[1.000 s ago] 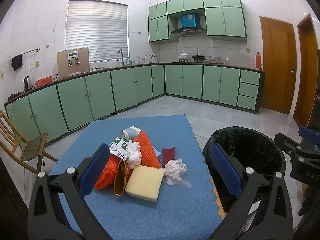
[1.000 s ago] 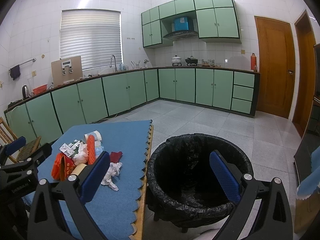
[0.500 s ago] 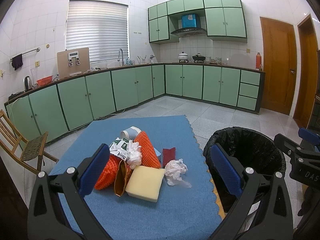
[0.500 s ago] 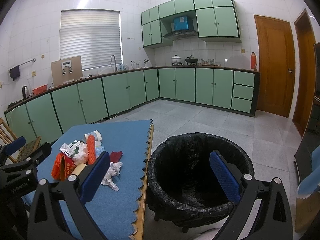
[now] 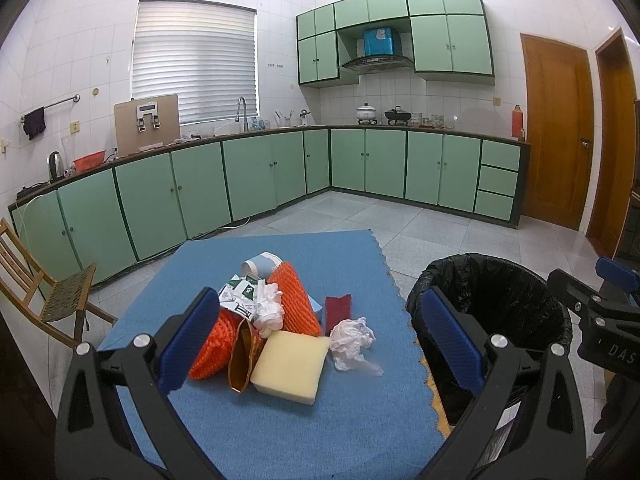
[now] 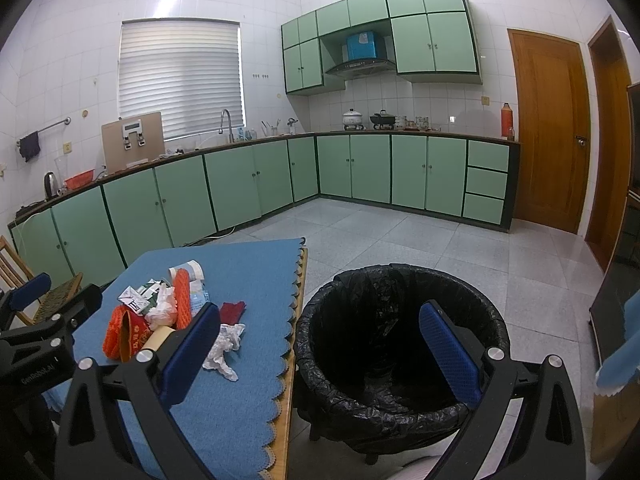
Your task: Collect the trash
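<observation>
Green-cabinet kitchen, blue-covered table [image 5: 248, 432]. Trash pile [image 5: 276, 320] mid-table: orange netting, crumpled tissue [image 5: 352, 338], yellow sponge [image 5: 290, 366]. Black-lined bin [image 6: 400, 344] just beside the table edge. Left gripper [image 5: 316, 344] and right gripper [image 6: 320, 352] both wide, empty.

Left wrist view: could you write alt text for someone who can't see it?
A pile of trash sits on a blue-covered table, seen between the open fingers of the left claw, which holds nothing. A black-lined bin stands right of the table, with the right claw beyond it and green kitchen cabinets behind.
</observation>
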Available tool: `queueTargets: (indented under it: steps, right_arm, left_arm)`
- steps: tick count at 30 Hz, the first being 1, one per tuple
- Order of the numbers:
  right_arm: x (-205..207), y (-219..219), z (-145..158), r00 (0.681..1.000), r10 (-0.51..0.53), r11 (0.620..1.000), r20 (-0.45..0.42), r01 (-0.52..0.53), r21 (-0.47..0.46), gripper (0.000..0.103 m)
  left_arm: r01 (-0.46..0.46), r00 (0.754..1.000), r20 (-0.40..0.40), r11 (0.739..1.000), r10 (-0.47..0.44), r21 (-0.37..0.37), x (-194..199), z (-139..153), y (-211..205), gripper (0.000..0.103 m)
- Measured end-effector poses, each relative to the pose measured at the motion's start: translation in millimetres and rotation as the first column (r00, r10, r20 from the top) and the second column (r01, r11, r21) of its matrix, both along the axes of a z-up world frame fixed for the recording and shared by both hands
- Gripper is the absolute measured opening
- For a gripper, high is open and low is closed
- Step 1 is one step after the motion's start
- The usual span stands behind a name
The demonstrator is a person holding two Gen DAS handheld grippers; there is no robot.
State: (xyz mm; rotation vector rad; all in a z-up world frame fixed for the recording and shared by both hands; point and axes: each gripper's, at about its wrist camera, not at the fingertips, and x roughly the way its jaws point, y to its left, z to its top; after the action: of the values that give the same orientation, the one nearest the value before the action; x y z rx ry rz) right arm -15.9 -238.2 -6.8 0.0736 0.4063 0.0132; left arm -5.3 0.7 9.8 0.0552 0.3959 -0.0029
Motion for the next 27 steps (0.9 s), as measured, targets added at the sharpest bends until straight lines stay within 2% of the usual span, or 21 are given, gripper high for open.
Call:
queueTargets:
  steps: [27]
  right_arm:
    - [6.8,6.0,-7.8,1.0,0.005,1.0,-0.025,-0.005,0.014,0.097]
  left_arm:
    - [-0.005,1.0,-0.016,1.0,0.004,-0.01,5.4,-6.8,3.4,0.098]
